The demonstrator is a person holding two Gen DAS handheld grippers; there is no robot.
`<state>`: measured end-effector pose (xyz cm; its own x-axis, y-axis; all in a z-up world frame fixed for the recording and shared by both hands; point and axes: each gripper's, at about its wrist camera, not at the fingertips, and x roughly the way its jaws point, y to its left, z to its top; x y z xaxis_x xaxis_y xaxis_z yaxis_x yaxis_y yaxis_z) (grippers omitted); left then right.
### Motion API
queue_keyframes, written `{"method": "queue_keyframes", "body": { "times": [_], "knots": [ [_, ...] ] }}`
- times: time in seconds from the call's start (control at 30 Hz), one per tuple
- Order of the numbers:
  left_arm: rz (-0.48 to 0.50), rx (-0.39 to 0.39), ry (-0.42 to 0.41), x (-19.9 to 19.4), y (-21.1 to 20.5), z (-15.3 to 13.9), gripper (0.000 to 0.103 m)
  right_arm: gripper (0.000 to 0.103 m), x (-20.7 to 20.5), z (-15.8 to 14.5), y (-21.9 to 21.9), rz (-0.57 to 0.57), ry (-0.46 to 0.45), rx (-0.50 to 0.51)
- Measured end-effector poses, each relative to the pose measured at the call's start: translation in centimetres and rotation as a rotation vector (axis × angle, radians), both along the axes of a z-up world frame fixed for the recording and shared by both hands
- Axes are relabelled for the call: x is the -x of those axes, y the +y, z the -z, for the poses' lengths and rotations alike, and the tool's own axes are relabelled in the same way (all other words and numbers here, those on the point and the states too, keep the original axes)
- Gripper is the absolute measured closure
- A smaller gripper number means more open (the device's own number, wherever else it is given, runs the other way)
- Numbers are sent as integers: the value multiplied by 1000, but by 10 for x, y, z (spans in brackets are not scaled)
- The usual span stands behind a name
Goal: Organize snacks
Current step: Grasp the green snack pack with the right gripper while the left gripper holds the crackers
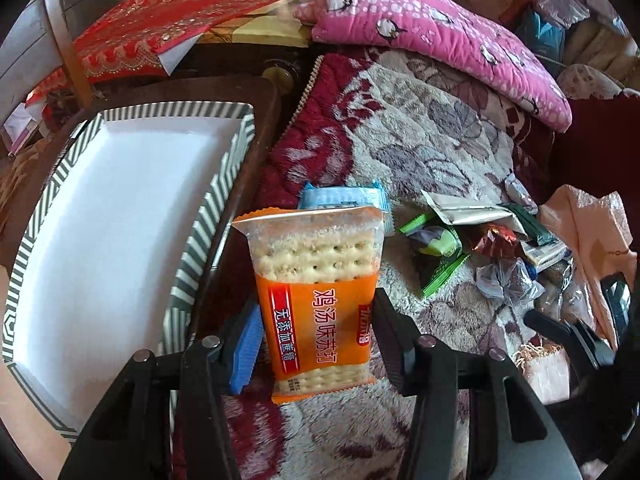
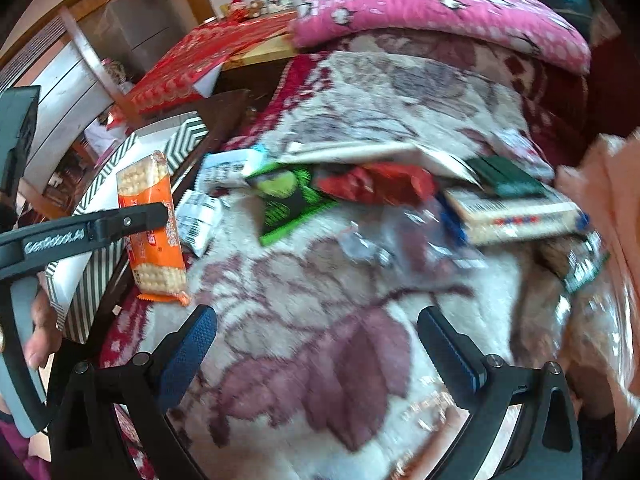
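Left tongs (image 1: 318,332) closed on an orange cracker packet (image 1: 316,300), pads pressing both long sides; packet upright between the fingers, clear top end up with crackers visible through the film. Packet is held above the flowered blanket (image 1: 420,128), just beside the right edge of the striped box (image 1: 216,204). Box has a white, bare floor and sits on a dark wooden surface left of the blanket. A light-blue packet (image 1: 340,196) lies on the blanket directly behind the held packet. Further right, a loose heap of snacks (image 1: 480,240): green wrapper, red foil wrapper, silver pouch, clear plastic bags. Pink cushion (image 1: 420,28) lies across the far side of the blanket. Right tongs (image 2: 316,352) open, jaws wide apart with nothing between them, hanging over the blanket near the heap; this view is motion-blurred. In the right wrist view the left tongs appear at the left edge gripping the orange packet.
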<state>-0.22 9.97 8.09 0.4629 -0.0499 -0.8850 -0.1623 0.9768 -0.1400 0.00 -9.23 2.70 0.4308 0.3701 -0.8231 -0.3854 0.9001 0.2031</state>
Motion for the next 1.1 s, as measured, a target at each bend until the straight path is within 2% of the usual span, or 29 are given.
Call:
{"method": "queue_keyframes", "body": {
  "times": [0.17, 0.27, 0.4, 0.73, 0.8, 0.83, 1.1],
  "knots": [
    [-8, 0, -6, 3, 7, -5, 52, 8, -27, -1, 22, -43, -1, -1],
    [-14, -1, -7, 5, 11, -7, 52, 11, -46, 3, 35, -60, 0, 35],
    [-18, -1, -10, 5, 14, -9, 52, 12, -64, 5, 46, -83, 6, 46],
    [-19, -1, 2, 5, 13, -6, 52, 13, -70, 4, 68, -155, -18, 119],
    [-17, 0, 6, 5, 12, -5, 52, 21, -67, 5, 67, -174, -2, 101],
    [-15, 0, 7, 4, 11, -4, 52, 29, -66, 5, 67, -182, 11, 82],
    [-12, 8, 25, 1, 7, 4, 52, 36, -71, 11, 74, -180, 36, 83]
  ]
}}
